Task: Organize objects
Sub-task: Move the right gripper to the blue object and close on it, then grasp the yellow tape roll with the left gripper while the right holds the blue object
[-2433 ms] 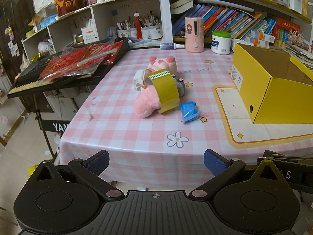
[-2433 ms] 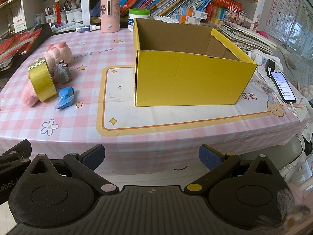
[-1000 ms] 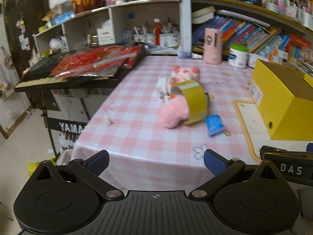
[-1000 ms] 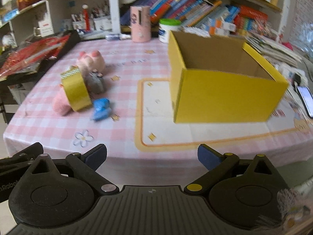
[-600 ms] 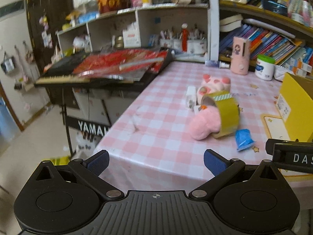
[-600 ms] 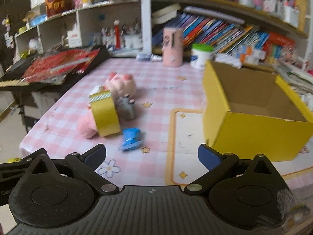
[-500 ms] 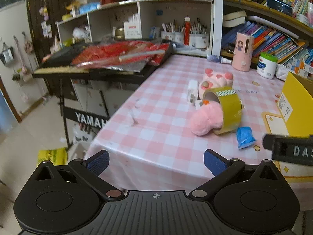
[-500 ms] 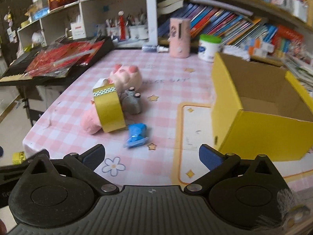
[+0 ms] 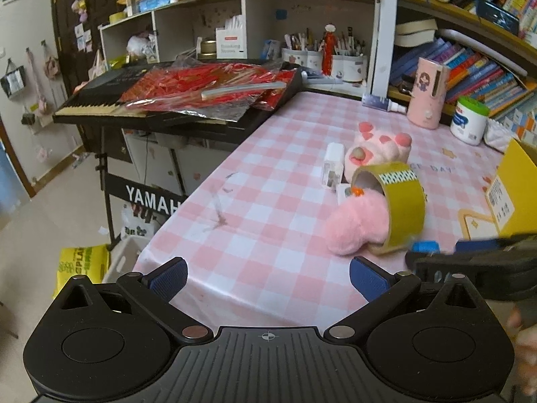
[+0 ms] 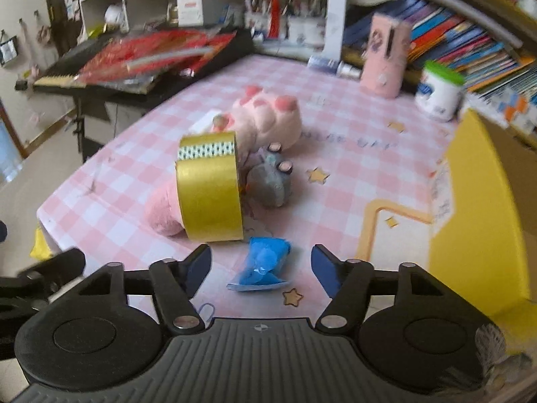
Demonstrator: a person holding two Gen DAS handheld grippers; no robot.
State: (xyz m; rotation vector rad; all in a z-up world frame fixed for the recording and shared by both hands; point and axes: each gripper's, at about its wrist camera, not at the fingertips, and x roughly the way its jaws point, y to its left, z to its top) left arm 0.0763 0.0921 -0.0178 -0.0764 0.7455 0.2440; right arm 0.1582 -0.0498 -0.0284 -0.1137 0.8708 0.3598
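A pile lies on the pink checked table (image 9: 275, 208): a pink plush toy (image 10: 268, 121), a gold tape roll (image 10: 209, 191) leaning on a pink fluffy piece (image 9: 359, 225), a grey toy (image 10: 270, 181), a white box (image 9: 333, 164) and a blue packet (image 10: 263, 263). My right gripper (image 10: 261, 270) is open, its jaws either side of the blue packet. My left gripper (image 9: 266, 277) is open and empty above the table's near left edge. The open yellow box (image 10: 476, 208) stands to the right.
A black keyboard (image 9: 141, 100) with red foil bags on it adjoins the table's left side. A pink bottle (image 10: 386, 57), a white jar (image 10: 438, 92) and a small tube (image 9: 382, 103) stand at the back below shelves of books. My right gripper's body crosses the left wrist view (image 9: 476, 265).
My right gripper has moved forward and left to the blue packet and its jaws have narrowed around it. My left gripper has swung left and back from the pile.
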